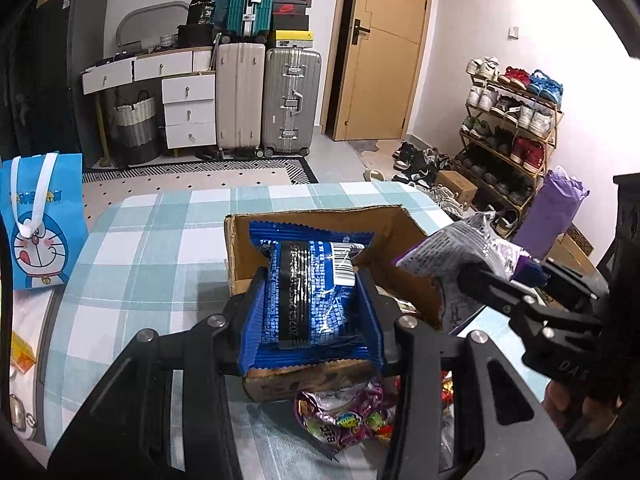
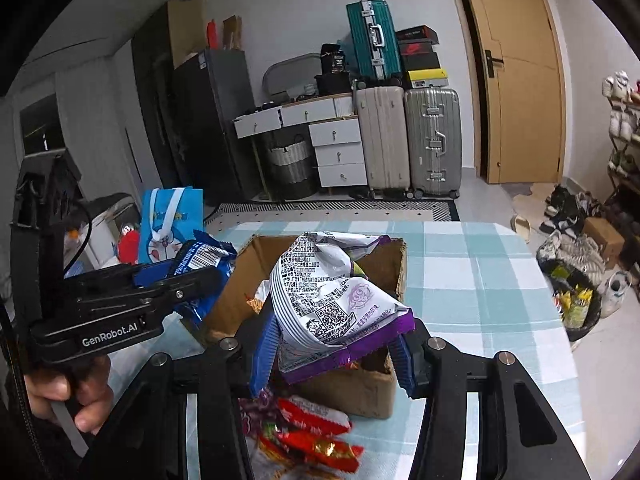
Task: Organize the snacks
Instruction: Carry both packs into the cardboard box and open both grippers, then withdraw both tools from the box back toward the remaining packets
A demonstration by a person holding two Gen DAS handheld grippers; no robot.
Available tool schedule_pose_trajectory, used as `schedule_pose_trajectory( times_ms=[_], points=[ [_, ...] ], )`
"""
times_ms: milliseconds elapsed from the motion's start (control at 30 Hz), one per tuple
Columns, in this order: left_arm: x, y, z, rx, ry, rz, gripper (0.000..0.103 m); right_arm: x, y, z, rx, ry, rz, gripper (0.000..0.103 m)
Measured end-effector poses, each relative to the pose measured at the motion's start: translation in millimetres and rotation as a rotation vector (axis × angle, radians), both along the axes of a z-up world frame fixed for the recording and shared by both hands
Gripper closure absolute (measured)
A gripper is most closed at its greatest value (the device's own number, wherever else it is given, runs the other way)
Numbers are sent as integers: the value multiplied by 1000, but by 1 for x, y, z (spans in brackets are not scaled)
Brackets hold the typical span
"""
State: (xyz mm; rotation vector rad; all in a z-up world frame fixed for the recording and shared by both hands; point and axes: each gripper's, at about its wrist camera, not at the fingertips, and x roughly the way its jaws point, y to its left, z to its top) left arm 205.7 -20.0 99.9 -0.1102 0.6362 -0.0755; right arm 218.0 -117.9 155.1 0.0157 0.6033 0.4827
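Observation:
My left gripper (image 1: 310, 280) is shut on a blue snack packet (image 1: 312, 292), holding it above the open cardboard box (image 1: 304, 216) on the checked tablecloth. My right gripper (image 2: 340, 316) is shut on a white and purple snack bag (image 2: 320, 300), also raised over the cardboard box (image 2: 396, 256). In the left wrist view the right gripper (image 1: 460, 268) and its white and purple bag (image 1: 460, 244) hang at the box's right side. In the right wrist view the left gripper (image 2: 208, 276) with the blue packet (image 2: 200, 256) sits at the box's left side, a hand below it.
Loose snacks lie in front of the box: a purple candy bag (image 1: 344, 420) and red packets (image 2: 312, 432). A blue cartoon gift bag (image 1: 36, 224) stands at the table's left. A purple bag (image 1: 556, 208), shoes and a shoe rack (image 1: 512, 128) are on the right.

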Motion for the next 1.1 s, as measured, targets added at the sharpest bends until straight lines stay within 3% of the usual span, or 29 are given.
schedule_pose_trajectory(
  times_ms=[267, 767, 1100],
  points=[
    [23, -1, -19, 6, 20, 5, 64, 26, 9, -15, 27, 19, -5, 54],
    [55, -4, -51, 18, 56, -1, 63, 48, 25, -27, -21, 19, 22, 54],
    [62, -6, -50, 19, 61, 0, 59, 50, 27, -28, -23, 17, 45, 49]
  ],
)
